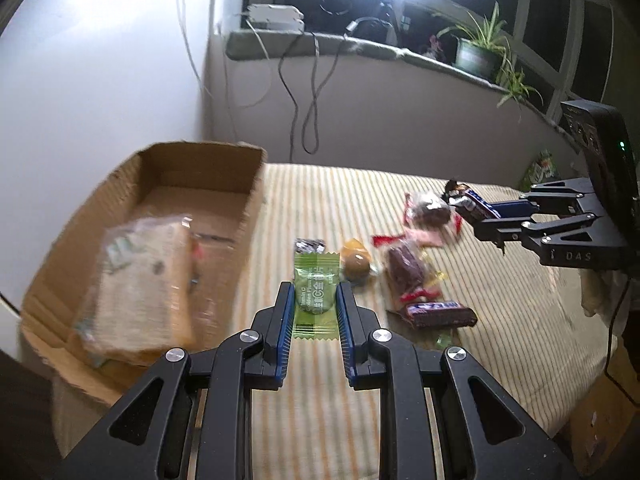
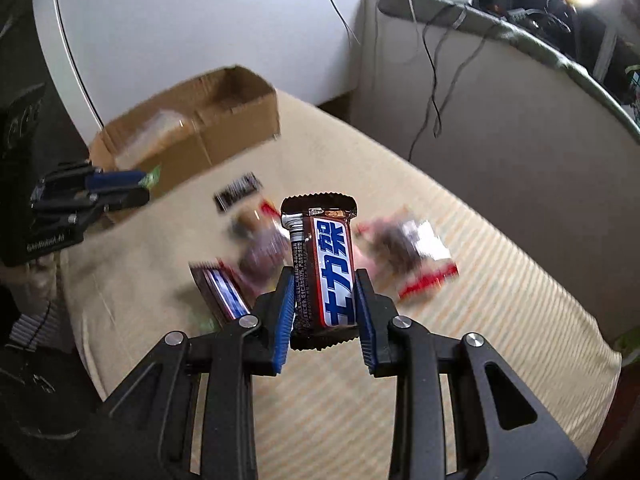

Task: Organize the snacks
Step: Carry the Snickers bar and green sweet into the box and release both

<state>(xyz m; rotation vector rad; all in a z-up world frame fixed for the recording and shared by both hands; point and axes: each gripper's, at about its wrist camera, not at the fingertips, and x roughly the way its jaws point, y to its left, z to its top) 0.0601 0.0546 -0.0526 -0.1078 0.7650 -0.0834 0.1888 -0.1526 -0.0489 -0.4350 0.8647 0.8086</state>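
Observation:
My left gripper (image 1: 316,294) is shut on a green candy packet (image 1: 316,298) and holds it above the striped cloth, just right of the open cardboard box (image 1: 240,216). The box holds a clear bag of biscuits (image 1: 140,280). My right gripper (image 2: 325,286) is shut on a brown chocolate bar with blue lettering (image 2: 324,268), lifted above the snack pile. In the left wrist view the right gripper (image 1: 476,216) shows at the right with the bar (image 1: 466,198). In the right wrist view the left gripper (image 2: 140,188) shows at the left by the box (image 2: 224,128).
Loose snacks lie on the striped table (image 1: 500,300): a second chocolate bar (image 1: 442,314), dark sweets in clear wrappers (image 1: 408,270), a round yellow-brown sweet (image 1: 356,264), a small black packet (image 1: 310,245). A wall and window ledge with cables and plants stand behind.

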